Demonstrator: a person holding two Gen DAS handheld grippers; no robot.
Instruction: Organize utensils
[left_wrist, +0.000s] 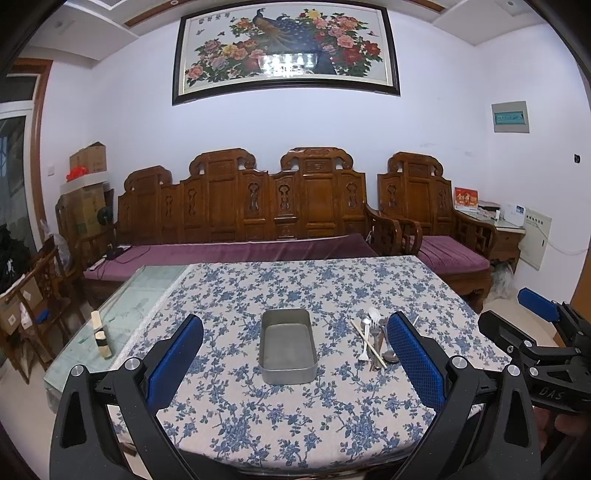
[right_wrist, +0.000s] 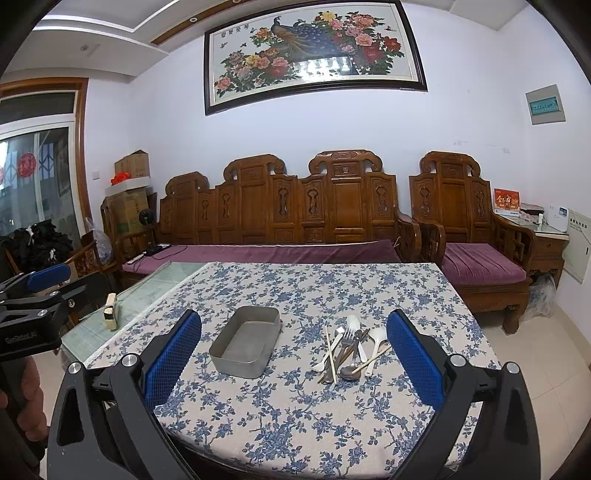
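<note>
My left tool and right tool both wide, empty, above counter's near edge. Metal tray mid-counter; utensil pile just right of it.

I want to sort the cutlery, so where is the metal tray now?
In both wrist views the metal tray stands empty near the middle of the flowered tablecloth, just left of the utensil pile.

The cloth-covered table carries a metal tray, heaped utensils and a small block.
</note>
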